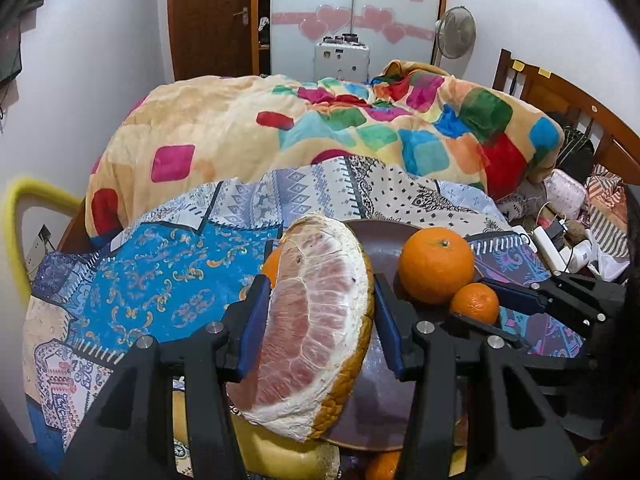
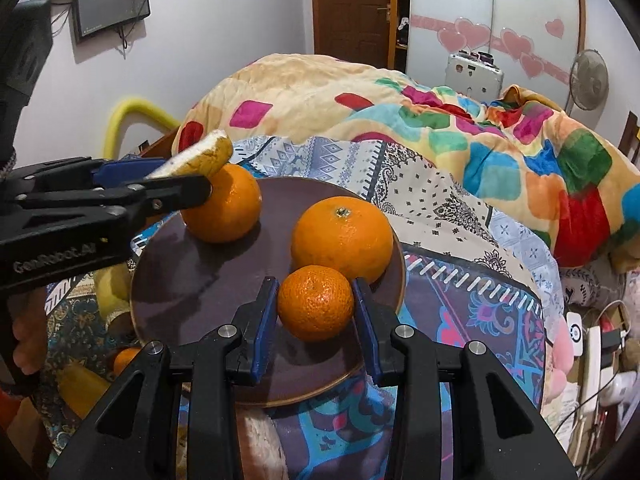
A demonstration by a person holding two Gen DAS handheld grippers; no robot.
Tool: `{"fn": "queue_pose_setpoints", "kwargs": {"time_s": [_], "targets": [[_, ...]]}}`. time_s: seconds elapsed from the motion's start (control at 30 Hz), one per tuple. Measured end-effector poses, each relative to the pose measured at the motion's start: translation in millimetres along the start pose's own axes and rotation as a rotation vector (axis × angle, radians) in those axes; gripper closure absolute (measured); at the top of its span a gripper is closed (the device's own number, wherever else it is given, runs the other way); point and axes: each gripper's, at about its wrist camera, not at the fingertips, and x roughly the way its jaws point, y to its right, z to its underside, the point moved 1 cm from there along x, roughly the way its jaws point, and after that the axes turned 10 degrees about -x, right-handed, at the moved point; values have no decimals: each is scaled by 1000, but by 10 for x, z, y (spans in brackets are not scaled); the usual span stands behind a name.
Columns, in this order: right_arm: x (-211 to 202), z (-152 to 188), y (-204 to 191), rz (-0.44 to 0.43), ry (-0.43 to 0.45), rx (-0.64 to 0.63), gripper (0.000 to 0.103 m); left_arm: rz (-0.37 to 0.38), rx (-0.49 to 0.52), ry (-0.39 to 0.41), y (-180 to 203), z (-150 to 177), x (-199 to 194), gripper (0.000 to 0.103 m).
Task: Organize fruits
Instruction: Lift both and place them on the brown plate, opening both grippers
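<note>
My left gripper (image 1: 320, 316) is shut on a pomelo wedge (image 1: 316, 320) with pink flesh, held above the left edge of a dark brown plate (image 2: 192, 280); the wedge also shows in the right wrist view (image 2: 200, 158). On the plate lie two large oranges (image 2: 224, 208) (image 2: 342, 236) and a small mandarin (image 2: 316, 302). My right gripper (image 2: 316, 312) has its blue pads on either side of the mandarin, close to it or touching; it rests on the plate. The right gripper's fingers (image 1: 516, 294) show in the left wrist view beside the mandarin (image 1: 476, 302).
The plate sits on a patterned bedspread (image 1: 160, 280) with a bunched colourful blanket (image 1: 360, 128) behind. More fruit lies below the plate's left edge: yellow pieces (image 2: 108, 280) and a small orange (image 2: 126, 360). Chargers and cables (image 2: 592, 352) lie at the right.
</note>
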Motion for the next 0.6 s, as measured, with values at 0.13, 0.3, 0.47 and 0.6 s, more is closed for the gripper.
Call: {"fn": "queue_pose_setpoints", "kwargs": {"time_s": [0.13, 0.3, 0.47, 0.6], "targets": [[31, 8, -11, 6, -14, -10, 68, -2, 14, -8, 22, 42, 43, 53], [72, 35, -18, 8, -25, -4, 68, 6, 12, -22, 31, 49, 75, 53], [61, 27, -21, 14, -29, -5, 61, 20, 23, -19, 46, 46, 9, 52], [-14, 17, -23, 19, -8, 0, 53, 37, 11, -21, 10, 59, -76, 51]]}}
